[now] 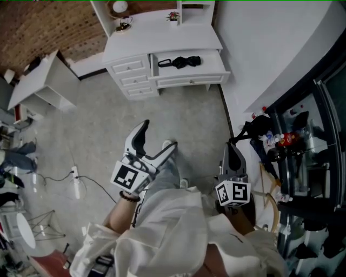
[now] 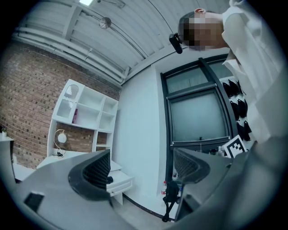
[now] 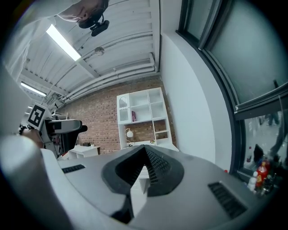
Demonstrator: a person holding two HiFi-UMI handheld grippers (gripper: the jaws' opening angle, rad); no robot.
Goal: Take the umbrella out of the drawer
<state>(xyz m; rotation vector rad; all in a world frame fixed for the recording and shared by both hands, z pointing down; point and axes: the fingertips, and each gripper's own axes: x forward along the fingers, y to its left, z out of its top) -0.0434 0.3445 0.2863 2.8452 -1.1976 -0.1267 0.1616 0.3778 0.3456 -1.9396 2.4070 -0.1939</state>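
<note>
A black folded umbrella (image 1: 181, 61) lies in the open drawer (image 1: 189, 73) of a white desk (image 1: 162, 40) far ahead across the floor. In the left gripper view the umbrella (image 2: 109, 180) is a small dark shape in that drawer, just past the left jaw. My left gripper (image 1: 157, 142) is held over the floor, well short of the desk, open with nothing between its jaws (image 2: 141, 168). My right gripper (image 1: 233, 157) is near my body by the right wall, jaws shut and empty (image 3: 145, 155).
The desk has a bank of small shut drawers (image 1: 132, 78) and a lamp (image 1: 120, 8) on top. A low white table (image 1: 40, 81) stands left. Dark gear (image 1: 254, 130) and bottles (image 1: 281, 138) crowd the right wall. A cable (image 1: 75, 176) lies on the floor.
</note>
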